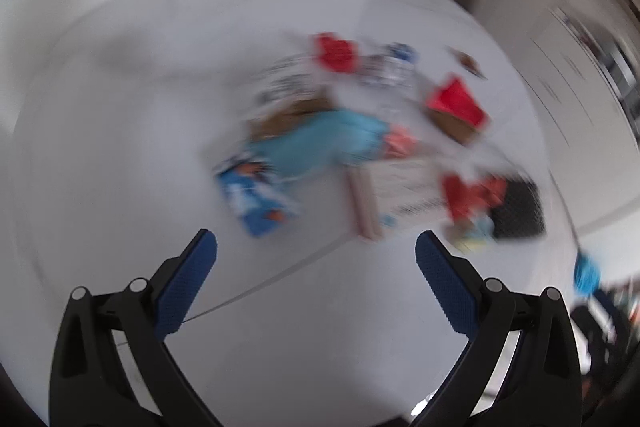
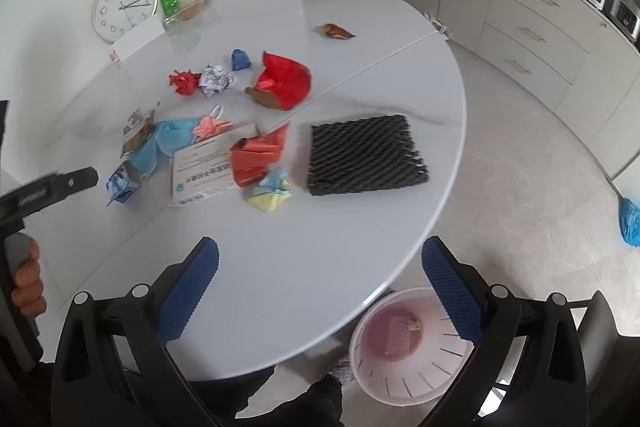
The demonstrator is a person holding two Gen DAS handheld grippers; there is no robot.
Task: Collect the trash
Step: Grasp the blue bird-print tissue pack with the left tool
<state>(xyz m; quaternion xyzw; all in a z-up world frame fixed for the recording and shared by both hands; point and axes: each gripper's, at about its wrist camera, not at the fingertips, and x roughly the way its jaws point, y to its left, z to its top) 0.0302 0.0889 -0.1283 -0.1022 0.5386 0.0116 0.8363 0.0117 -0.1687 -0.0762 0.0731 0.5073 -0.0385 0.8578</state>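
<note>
Your left gripper [image 1: 316,259] hangs over the white bench [image 1: 120,155], fingers wide apart, nothing between them. That view is motion-blurred; most of the trash reads only as colour patches. Your right gripper [image 2: 320,267] is also spread wide and empty, above the near bench edge.

Trash sits in a loose cluster mid-bench: a blue carton [image 2: 122,183] nearest your left side, a light blue wrapper [image 2: 168,139] just beside it, a white printed envelope [image 2: 204,167], a folded red box [image 2: 256,155], and a yellow-and-blue wad [image 2: 272,193] touching that box. A black mesh mat [image 2: 364,155] lies to the right, apart from the pile. Farther back: a red crumple [image 2: 184,81], a grey paper ball [image 2: 216,79], a small blue wad [image 2: 241,60], a red open carton [image 2: 286,79], and a brown wrapper [image 2: 336,31] well apart.

A pink-white bin [image 2: 400,347] stands on the floor below the bench edge, something pink inside. Your left hand [image 2: 26,279] shows at frame edge.
</note>
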